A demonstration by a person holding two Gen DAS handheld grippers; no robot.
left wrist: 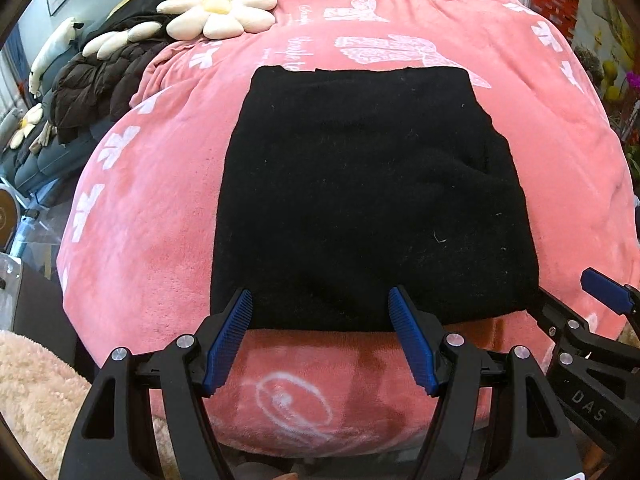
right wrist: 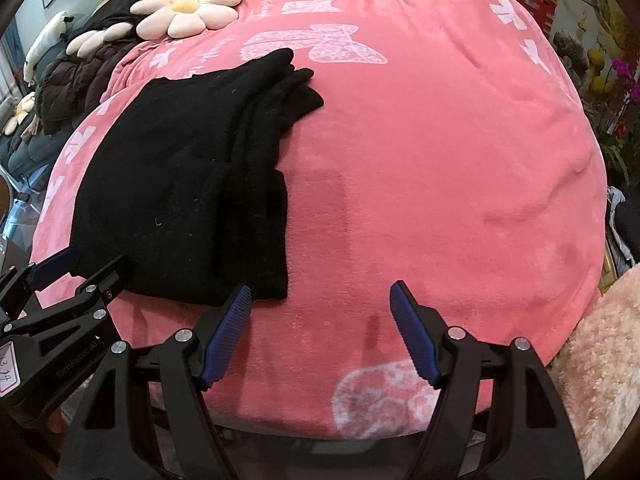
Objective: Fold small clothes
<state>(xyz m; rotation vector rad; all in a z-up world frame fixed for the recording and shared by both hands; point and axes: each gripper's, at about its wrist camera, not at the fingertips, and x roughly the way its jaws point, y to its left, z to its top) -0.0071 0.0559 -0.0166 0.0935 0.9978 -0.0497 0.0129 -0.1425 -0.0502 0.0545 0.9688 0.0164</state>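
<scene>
Folded black garment [left wrist: 372,200] on pink blanket [left wrist: 152,240].
Left tongs [left wrist: 320,336] and right tongs [right wrist: 320,332] both gape, released, at its near edge.

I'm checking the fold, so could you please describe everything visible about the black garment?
The black garment is a soft, fuzzy knit flecked with pale lint. It lies flat, folded into a rough rectangle, on the pink blanket. The right wrist view shows several stacked layers along its right edge. Both the left claw and right claw are open at its near edge, neither gripping it.
</scene>
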